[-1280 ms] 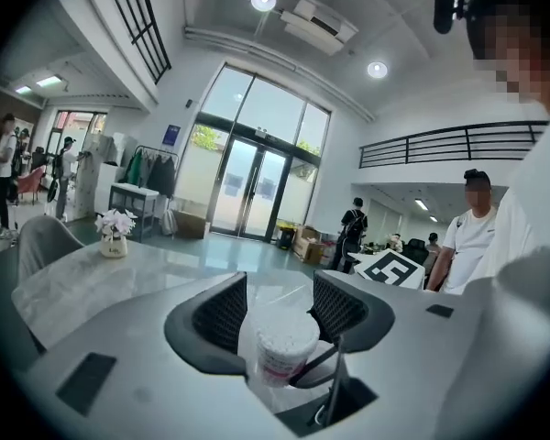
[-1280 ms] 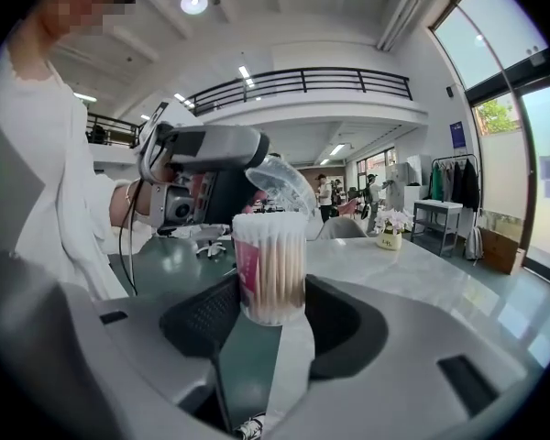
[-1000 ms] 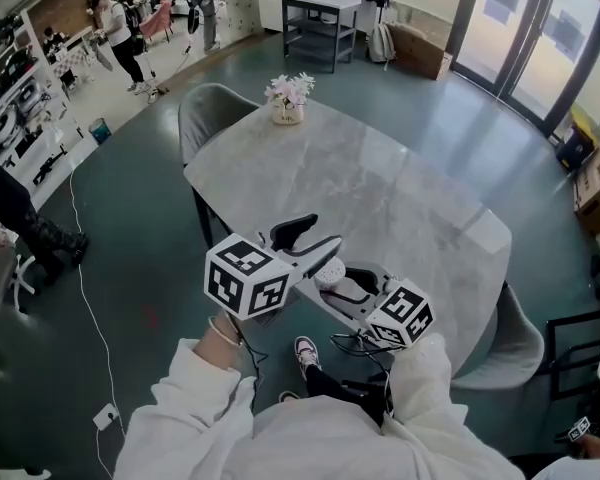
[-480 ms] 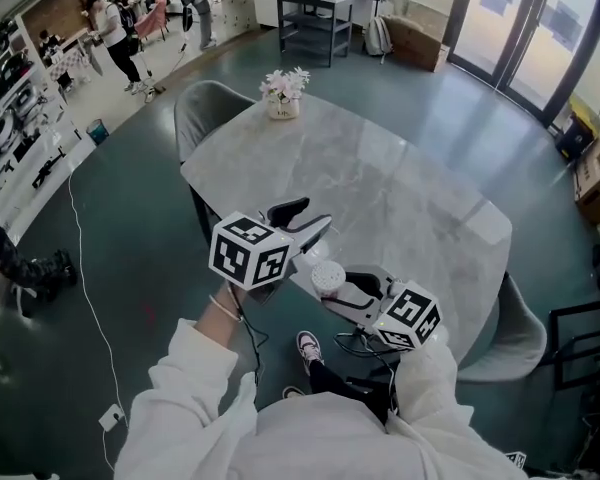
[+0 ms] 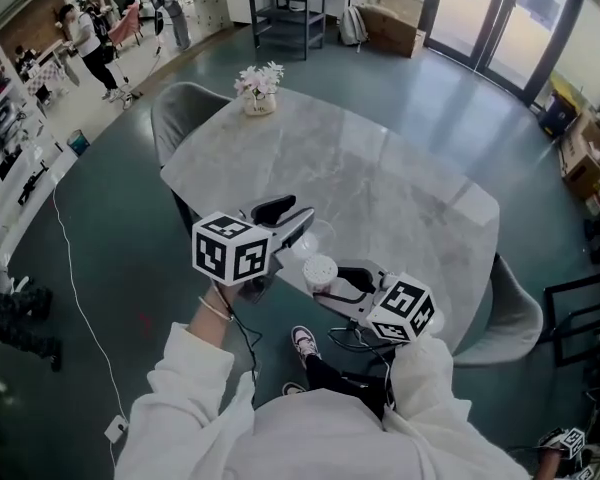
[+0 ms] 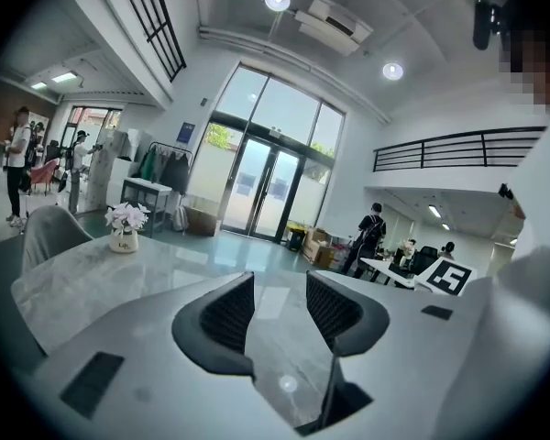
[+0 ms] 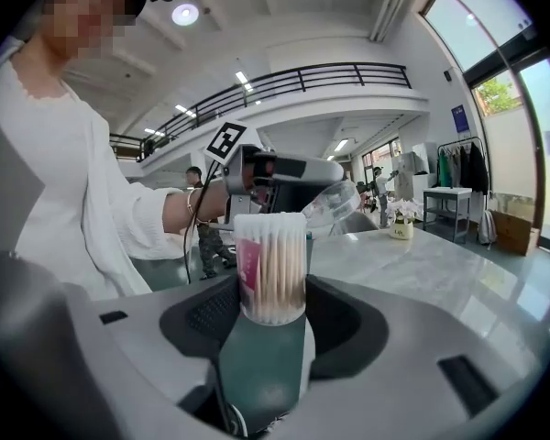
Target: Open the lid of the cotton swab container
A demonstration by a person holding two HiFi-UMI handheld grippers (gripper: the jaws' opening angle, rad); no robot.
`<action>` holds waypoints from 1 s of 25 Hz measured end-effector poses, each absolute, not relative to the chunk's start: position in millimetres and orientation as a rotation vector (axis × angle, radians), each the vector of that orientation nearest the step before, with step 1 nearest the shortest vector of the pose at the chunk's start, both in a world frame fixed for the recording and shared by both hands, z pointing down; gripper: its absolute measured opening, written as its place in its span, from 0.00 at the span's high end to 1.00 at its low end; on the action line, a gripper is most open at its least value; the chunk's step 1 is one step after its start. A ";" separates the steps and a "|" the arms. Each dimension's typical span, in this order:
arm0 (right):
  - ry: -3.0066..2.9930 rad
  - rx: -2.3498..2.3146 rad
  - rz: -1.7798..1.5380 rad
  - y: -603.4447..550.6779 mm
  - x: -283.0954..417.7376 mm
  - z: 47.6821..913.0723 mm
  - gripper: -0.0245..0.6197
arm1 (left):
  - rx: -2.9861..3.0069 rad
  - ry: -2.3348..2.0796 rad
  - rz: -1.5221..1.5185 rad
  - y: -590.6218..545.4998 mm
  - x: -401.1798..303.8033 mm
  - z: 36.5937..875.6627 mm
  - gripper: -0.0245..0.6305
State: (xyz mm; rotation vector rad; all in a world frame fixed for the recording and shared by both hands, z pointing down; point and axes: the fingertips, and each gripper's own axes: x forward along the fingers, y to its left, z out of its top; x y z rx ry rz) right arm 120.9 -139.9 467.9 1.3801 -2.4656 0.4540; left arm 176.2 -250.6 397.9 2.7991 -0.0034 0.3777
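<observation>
Open workspace hall: glass doors (image 6: pixel 261 191), mezzanine (image 6: pixel 458 149), marble table (image 5: pixel 380 183).

The cotton swab container (image 7: pixel 270 269), a clear tube with a pink label, stands upright and open, packed with white-tipped swabs. Its clear lid (image 7: pixel 337 204) hangs tilted at one o'clock, apart.

Grey marble table (image 5: pixel 380 183), potted white flowers (image 5: pixel 259 85) on its far end, grey chair (image 5: pixel 183 116) beside that end, another chair (image 5: pixel 507 320) at its near right
</observation>
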 end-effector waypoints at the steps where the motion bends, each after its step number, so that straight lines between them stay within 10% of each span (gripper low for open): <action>1: -2.468 1.392 0.474 -141.7 123.0 468.5 0.54 | 2.801 -0.001 0.356 -252.5 175.9 391.1 0.69; 25: -2.409 1.534 0.445 -164.3 131.1 455.1 0.54 | 2.835 -0.343 0.153 -265.2 107.1 381.7 0.72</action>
